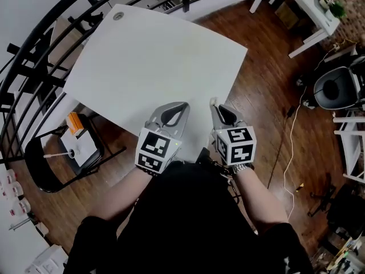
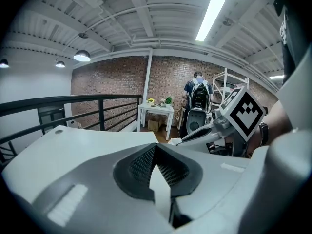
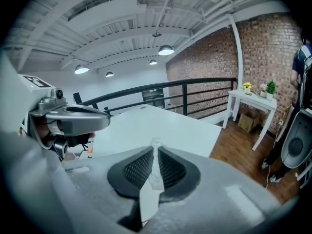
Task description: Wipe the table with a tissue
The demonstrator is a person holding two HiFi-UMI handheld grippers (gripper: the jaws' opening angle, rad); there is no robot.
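Note:
The white table (image 1: 148, 56) fills the middle of the head view. Both grippers hover side by side over its near edge. My right gripper (image 1: 214, 105) is shut on a small, thin piece of white tissue (image 1: 213, 100); in the right gripper view the tissue (image 3: 155, 142) sticks up between the dark pads (image 3: 171, 168). My left gripper (image 1: 183, 105) is shut with nothing between its pads (image 2: 141, 164). In the left gripper view the right gripper (image 2: 181, 140) is close by on the right, with the tissue (image 2: 174, 142) at its tip.
A black chair (image 1: 40, 164) with a white and orange object (image 1: 77, 138) stands left of the table. A black railing (image 1: 34, 56) curves round the far side. A white desk (image 1: 311, 10), a round black seat (image 1: 335, 87) and a floor cable (image 1: 291, 147) lie to the right.

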